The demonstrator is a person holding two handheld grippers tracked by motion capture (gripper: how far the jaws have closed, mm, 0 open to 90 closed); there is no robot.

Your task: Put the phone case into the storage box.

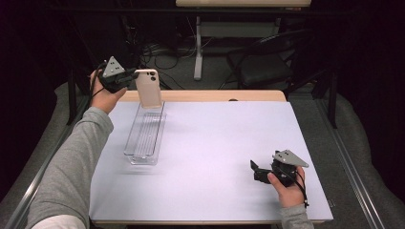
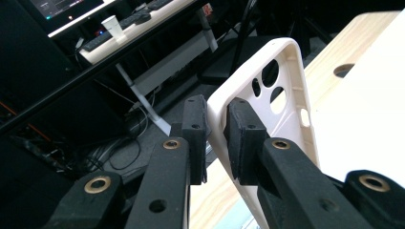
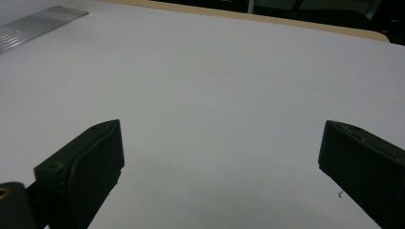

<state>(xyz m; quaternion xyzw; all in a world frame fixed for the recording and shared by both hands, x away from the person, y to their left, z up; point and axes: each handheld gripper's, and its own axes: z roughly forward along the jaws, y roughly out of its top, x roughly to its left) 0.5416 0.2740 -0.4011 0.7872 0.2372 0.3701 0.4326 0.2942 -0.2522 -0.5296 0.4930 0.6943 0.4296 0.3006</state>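
Your left tongs (image 1: 128, 79) pinch the edge of a cream phone case (image 1: 148, 88) (upright, above the clear tray (image 1: 143, 136)); your right tongs (image 1: 256, 171) rest spread over the tabletop (image 1: 215, 143).

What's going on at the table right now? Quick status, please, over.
Left gripper shut on phone case, held above clear tray. Right gripper open, empty, low over table. Nothing in the way.

Table (image 1: 267, 96) — white mat (image 1: 215, 157) — bearing clear tray (image 1: 143, 138).
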